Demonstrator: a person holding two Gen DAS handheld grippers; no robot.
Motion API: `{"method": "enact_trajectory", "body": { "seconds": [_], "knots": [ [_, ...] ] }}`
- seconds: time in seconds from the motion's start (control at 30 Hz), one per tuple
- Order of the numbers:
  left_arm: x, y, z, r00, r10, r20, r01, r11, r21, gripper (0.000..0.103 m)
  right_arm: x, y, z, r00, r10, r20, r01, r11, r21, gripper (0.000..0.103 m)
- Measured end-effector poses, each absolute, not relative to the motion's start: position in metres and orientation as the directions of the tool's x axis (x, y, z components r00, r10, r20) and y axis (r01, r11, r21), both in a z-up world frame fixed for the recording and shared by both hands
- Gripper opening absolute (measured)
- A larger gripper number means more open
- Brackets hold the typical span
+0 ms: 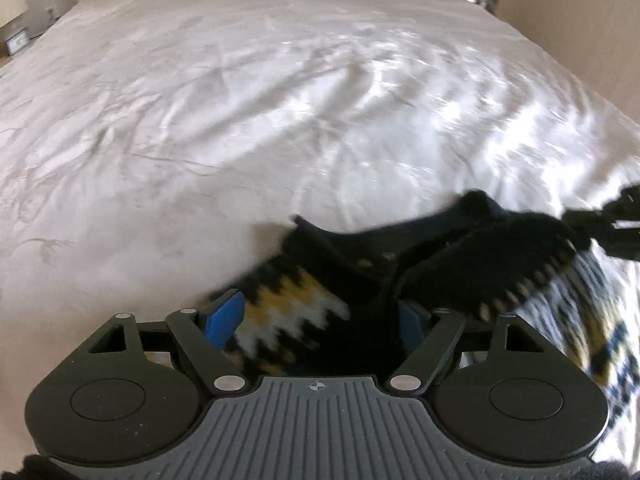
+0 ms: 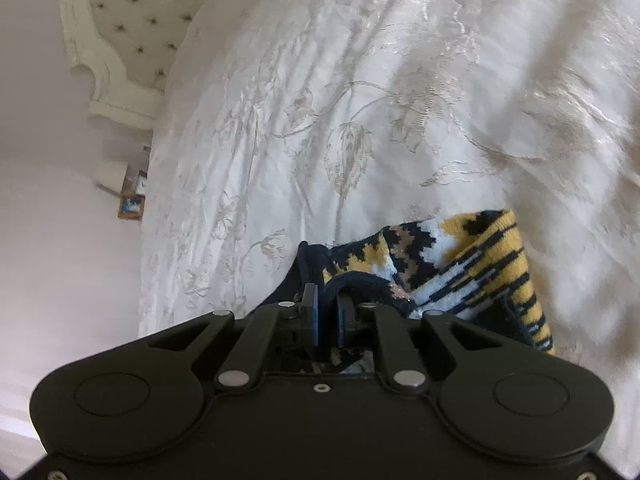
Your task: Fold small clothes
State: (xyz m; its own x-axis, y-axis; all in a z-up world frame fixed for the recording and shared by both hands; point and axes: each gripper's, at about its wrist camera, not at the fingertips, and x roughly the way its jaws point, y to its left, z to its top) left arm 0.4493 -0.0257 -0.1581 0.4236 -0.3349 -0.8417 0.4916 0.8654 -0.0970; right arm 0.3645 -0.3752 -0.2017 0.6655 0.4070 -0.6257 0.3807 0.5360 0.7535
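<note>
Pinching patterned knit garment (image 2: 460,264) hem in right claw (image 2: 326,312), left claw (image 1: 316,320) wide around it, white bedspread (image 1: 240,120)

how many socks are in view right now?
1 that I can tell apart: a patterned sock on the white bedspread, between the left gripper pads, its dark cuff in the right gripper. A second may be hidden.
</note>
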Motion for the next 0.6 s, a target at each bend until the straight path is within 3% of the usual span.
{"method": "enact_trajectory", "body": {
  "seconds": [0.03, 0.13, 0.3, 0.43, 0.6],
  "knots": [
    [0.451, -0.023, -0.156, 0.431, -0.335, -0.838, 0.480, 0.872, -0.102, 0.078, 0.367, -0.374, -0.201, 0.659, 0.405, -0.634, 0.379, 0.549, 0.745, 0.027],
    [0.452, -0.016, -0.147, 0.465, -0.330, -0.821, 0.444, 0.890, -0.107, 0.078, 0.368, -0.378, -0.200, 0.673, 0.383, -0.633, 0.385, 0.550, 0.741, 0.055],
    [0.460, -0.001, -0.140, 0.486, -0.353, -0.800, 0.384, 0.908, -0.167, 0.078, 0.364, -0.393, -0.198, 0.707, 0.324, -0.629, 0.424, 0.517, 0.743, 0.057],
    [0.470, 0.005, -0.133, 0.512, -0.326, -0.795, 0.363, 0.921, -0.144, 0.078, 0.365, -0.387, -0.184, 0.680, 0.305, -0.666, 0.364, 0.649, 0.668, 0.057],
    [0.483, 0.029, -0.131, 0.542, -0.257, -0.800, 0.228, 0.961, -0.155, 0.078, 0.365, -0.372, -0.174, 0.644, 0.291, -0.708, 0.279, 0.772, 0.571, 0.057]
  ]
}}
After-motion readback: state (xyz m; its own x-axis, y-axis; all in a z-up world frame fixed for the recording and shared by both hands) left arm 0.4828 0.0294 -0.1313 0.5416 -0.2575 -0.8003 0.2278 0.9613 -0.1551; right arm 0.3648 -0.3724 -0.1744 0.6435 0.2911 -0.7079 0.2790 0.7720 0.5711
